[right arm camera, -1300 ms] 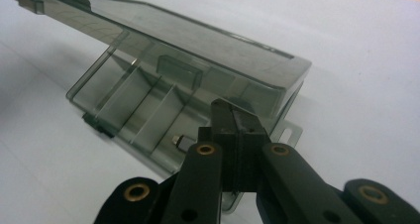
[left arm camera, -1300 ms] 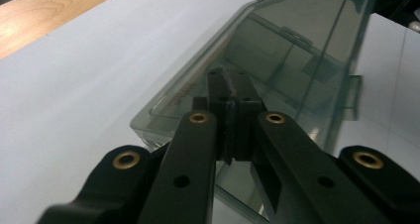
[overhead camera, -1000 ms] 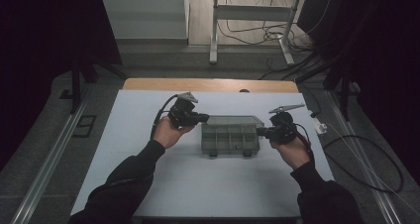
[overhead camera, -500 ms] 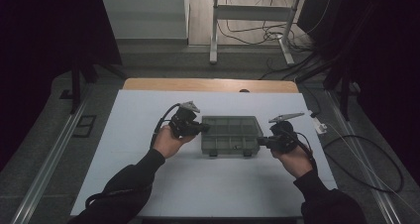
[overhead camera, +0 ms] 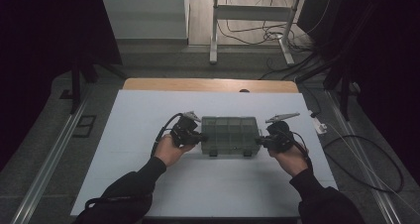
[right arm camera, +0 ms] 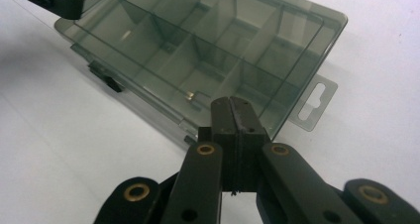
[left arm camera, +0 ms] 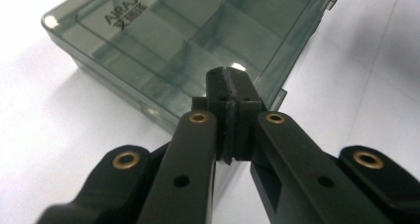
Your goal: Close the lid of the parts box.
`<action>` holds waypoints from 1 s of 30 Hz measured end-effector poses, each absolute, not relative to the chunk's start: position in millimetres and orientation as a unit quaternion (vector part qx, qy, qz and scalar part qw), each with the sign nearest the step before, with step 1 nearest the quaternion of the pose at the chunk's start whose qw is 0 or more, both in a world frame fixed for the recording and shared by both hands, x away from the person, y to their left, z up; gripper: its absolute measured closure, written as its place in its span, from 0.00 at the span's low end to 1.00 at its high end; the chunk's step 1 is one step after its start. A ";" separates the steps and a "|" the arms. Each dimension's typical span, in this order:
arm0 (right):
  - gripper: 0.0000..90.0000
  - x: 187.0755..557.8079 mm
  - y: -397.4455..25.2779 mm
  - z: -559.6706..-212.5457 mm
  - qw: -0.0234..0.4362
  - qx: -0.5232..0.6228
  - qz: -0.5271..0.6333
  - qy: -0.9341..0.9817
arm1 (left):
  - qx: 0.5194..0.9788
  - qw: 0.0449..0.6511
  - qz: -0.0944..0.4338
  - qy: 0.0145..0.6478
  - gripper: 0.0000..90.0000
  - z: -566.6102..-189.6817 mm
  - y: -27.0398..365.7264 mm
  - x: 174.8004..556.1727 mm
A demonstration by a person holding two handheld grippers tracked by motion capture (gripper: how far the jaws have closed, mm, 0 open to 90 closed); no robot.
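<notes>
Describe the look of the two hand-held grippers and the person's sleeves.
Both are black. The left hand-held gripper has two flat jaw links with brass-coloured rivets and ribbed black pads; the right hand-held gripper is built the same. From above, each carries a grey three-cornered plate and trails a black cable. The sleeves are dark and long.

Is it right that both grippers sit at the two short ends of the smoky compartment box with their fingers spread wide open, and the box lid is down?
Not quite. The fingers are pressed together, not spread: the left gripper view shows the left gripper shut, and the right gripper view shows the right gripper shut too. The rest holds: each sits at a short end of the compartment box, whose lid is down.
</notes>
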State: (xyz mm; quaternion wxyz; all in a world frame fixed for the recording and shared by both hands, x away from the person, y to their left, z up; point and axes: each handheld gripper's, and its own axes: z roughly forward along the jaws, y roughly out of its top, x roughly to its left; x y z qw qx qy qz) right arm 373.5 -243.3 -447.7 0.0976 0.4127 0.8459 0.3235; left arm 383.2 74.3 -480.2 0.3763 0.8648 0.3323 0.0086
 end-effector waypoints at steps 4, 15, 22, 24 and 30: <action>0.99 377.1 -243.5 -454.6 0.099 0.414 0.315 0.848 | 0.865 0.374 0.005 0.334 0.99 -485.3 73.0 382.5; 0.99 379.5 -242.4 -465.7 0.101 0.410 0.304 0.854 | 0.867 0.372 0.002 0.331 0.99 -490.0 69.7 381.3; 0.93 378.8 -240.7 -464.6 0.101 0.409 0.303 0.855 | 0.872 0.367 0.018 0.325 0.91 -484.8 69.1 378.1; 0.89 378.3 -240.2 -463.1 0.102 0.410 0.307 0.853 | 0.869 0.371 0.019 0.326 0.87 -482.3 70.3 377.5; 0.78 376.3 -239.7 -458.3 0.103 0.409 0.317 0.850 | 0.868 0.374 0.017 0.325 0.81 -476.7 73.6 373.1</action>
